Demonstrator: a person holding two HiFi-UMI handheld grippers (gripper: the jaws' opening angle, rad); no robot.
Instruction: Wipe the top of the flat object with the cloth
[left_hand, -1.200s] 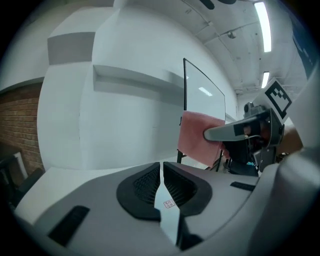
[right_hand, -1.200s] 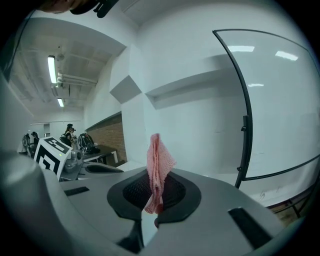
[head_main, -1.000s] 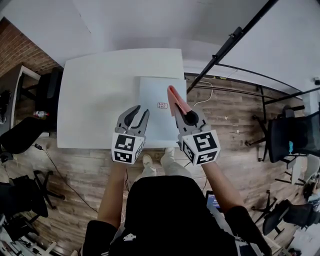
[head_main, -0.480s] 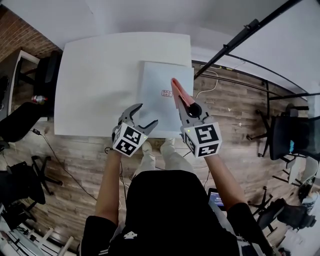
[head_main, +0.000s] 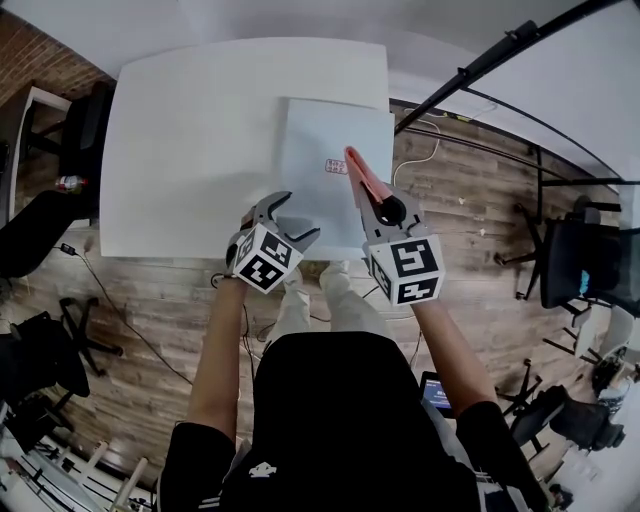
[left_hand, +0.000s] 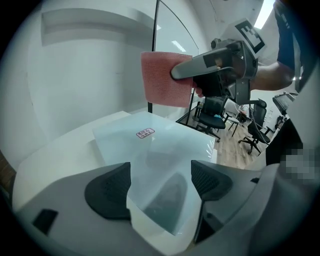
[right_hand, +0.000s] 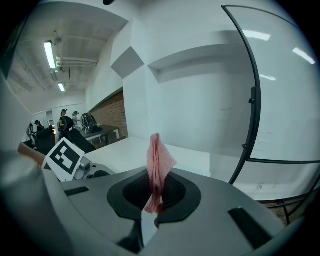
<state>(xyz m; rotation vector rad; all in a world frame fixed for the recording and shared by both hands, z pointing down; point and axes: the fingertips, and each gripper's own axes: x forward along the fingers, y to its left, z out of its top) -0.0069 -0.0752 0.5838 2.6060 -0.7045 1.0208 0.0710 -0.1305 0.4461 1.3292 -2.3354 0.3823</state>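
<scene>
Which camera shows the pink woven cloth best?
The left gripper view: the pink woven cloth faces it flat, pinched in the right gripper. The head view and the right gripper view show only its thin folded edge.

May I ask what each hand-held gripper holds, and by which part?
Right hand-held gripper: cloth, pinched by one edge. Left hand-held gripper: nothing; jaws just opened over flat object's corner.

One white table (head_main: 180, 150) holds one flat board (head_main: 320, 130). There are one pink cloth (head_main: 357, 178) and two grippers: left gripper (head_main: 297, 215), right gripper (head_main: 368, 192).
</scene>
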